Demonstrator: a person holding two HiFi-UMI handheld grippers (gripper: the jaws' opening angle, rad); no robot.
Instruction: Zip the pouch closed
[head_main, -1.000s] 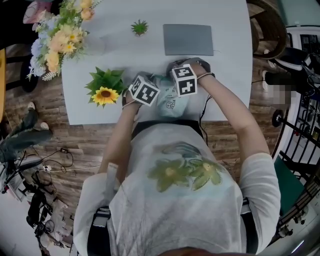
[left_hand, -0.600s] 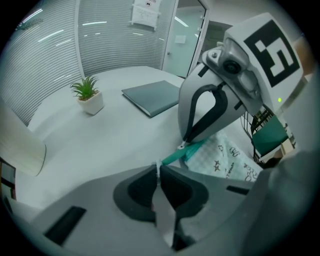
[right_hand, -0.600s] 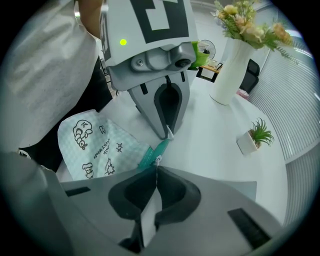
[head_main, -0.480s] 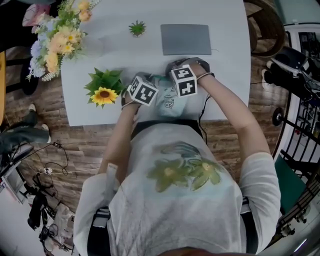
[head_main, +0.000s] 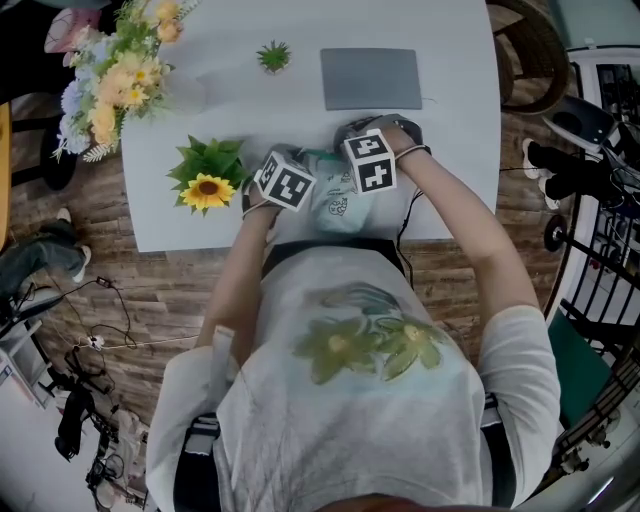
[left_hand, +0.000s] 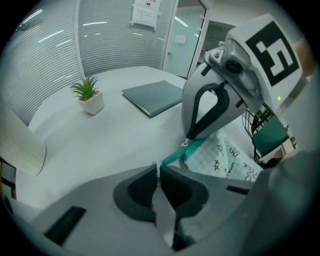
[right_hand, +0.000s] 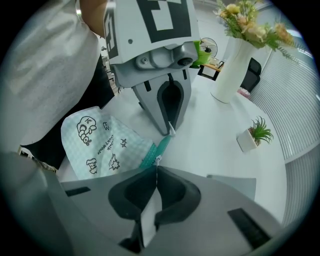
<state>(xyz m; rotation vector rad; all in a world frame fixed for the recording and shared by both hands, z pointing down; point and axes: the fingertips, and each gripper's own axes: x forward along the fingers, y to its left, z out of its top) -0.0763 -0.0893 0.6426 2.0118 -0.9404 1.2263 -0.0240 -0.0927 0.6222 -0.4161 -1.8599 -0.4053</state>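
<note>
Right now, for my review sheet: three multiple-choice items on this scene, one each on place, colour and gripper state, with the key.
1. The grey pad lies: A. flat beyond the pouch, beside the small potted plant; B. under the pouch; C. propped upright.
2. The pouch's zip is: A. red; B. teal; C. black.
3. The left gripper has its jaws: A. wide open; B. round the potted plant; C. shut on the zip's end.
Key: A, the head view shows it flat past the pouch, by the plant; B, both gripper views show a teal strip; C, its own view shows them closed on that strip's end.
</note>
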